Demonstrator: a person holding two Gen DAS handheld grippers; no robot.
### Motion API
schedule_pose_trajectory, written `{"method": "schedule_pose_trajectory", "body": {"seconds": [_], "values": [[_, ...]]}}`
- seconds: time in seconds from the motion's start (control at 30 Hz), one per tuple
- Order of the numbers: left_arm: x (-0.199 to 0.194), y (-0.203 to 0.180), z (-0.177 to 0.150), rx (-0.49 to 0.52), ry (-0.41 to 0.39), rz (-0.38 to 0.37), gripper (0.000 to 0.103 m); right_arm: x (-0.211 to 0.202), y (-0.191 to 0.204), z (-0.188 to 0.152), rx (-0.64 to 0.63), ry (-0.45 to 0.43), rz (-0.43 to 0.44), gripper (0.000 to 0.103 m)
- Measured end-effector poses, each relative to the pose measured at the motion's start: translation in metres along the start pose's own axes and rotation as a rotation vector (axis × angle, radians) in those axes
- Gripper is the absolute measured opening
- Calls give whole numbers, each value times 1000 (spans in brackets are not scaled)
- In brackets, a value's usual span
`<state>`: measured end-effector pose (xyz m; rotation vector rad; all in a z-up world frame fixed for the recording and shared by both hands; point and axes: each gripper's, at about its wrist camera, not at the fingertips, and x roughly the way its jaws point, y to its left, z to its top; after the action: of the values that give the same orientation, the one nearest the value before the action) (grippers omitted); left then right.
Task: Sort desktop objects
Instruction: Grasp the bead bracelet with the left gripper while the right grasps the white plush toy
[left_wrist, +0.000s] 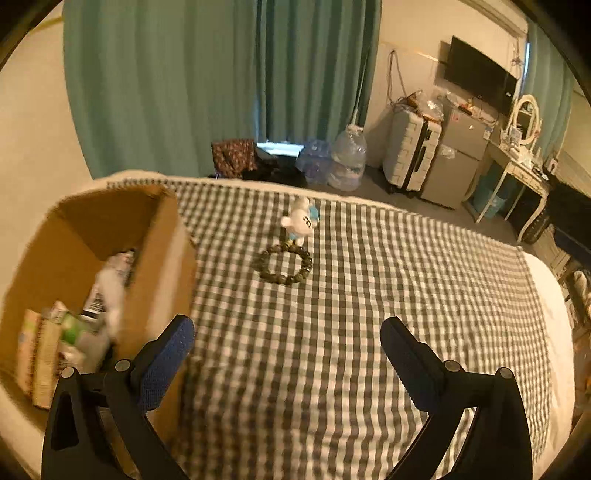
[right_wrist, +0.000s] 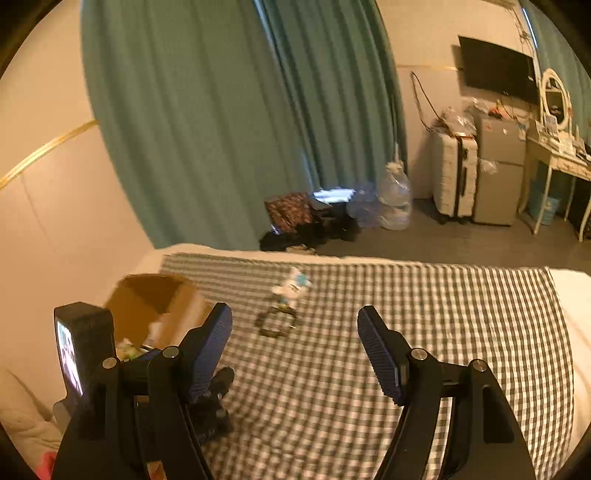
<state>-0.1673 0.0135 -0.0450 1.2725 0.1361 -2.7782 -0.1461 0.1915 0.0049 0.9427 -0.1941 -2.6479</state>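
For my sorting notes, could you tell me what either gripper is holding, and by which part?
Nothing is held: the left gripper and the right gripper both stand open and empty above the checked cloth.

Toy, bracelet and box on the checked cloth

A small white-and-blue plastic figurine stands upright on the grey-and-white checked cloth, touching the far edge of a dark beaded bracelet lying flat in a ring. To their left sits an open brown cardboard box holding blurred packets and cartons.
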Motion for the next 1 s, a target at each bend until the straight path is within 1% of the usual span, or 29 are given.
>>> {"method": "schedule_pose_trajectory", "body": {"seconds": [0.07, 0.23, 0.27, 0.33, 0.43, 0.47, 0.5, 0.53, 0.6, 0.63, 0.7, 0.73, 0.77, 0.8, 0.83, 0.93, 1.0], "values": [[26, -5, 2, -2, 10, 20, 103, 20, -14, -5, 17, 21, 9, 71], [90, -9, 10, 3, 28, 76, 103, 88, -39, -12, 68, 80, 24, 71], [103, -8, 11, -5, 24, 85, 103, 99, -42, -13, 73, 86, 22, 71], [125, -8, 11, 2, 6, 75, 103, 122, -45, -15, 77, 72, 36, 71], [156, -16, 10, 81, -11, 124, 103, 155, -48, -14, 72, 83, 67, 71], [165, -17, 10, 104, -11, 158, 103, 166, -52, -12, 70, 87, 76, 71], [173, -18, 12, 120, -2, 166, 103, 181, -53, -10, 72, 92, 83, 71], [181, -17, 14, 128, 12, 159, 103, 189, -52, -8, 72, 95, 89, 71], [201, -10, 16, 94, 89, 155, 103, 215, -46, -2, 77, 114, 112, 71], [206, -6, 15, 74, 111, 133, 103, 228, -43, 1, 78, 129, 124, 71], [206, 0, 16, 55, 113, 96, 99, 250, -38, 7, 85, 138, 136, 71], [204, 1, 16, 64, 113, 71, 88, 260, -36, 10, 92, 150, 150, 71], [201, 2, 16, 75, 101, 63, 71, 270, -35, 12, 102, 166, 161, 71], [197, 3, 16, 77, 85, 62, 58, 281, -32, 14, 113, 183, 163, 71], [193, 3, 16, 77, 70, 55, 33, 286, -30, 16, 118, 188, 168, 71], [185, 17, 15, 34, 60, 40, 24, 301, -23, 16, 155, 208, 201, 71], [174, 34, 15, -1, 54, 34, 23, 310, -21, 17, 193, 225, 235, 71]]}}
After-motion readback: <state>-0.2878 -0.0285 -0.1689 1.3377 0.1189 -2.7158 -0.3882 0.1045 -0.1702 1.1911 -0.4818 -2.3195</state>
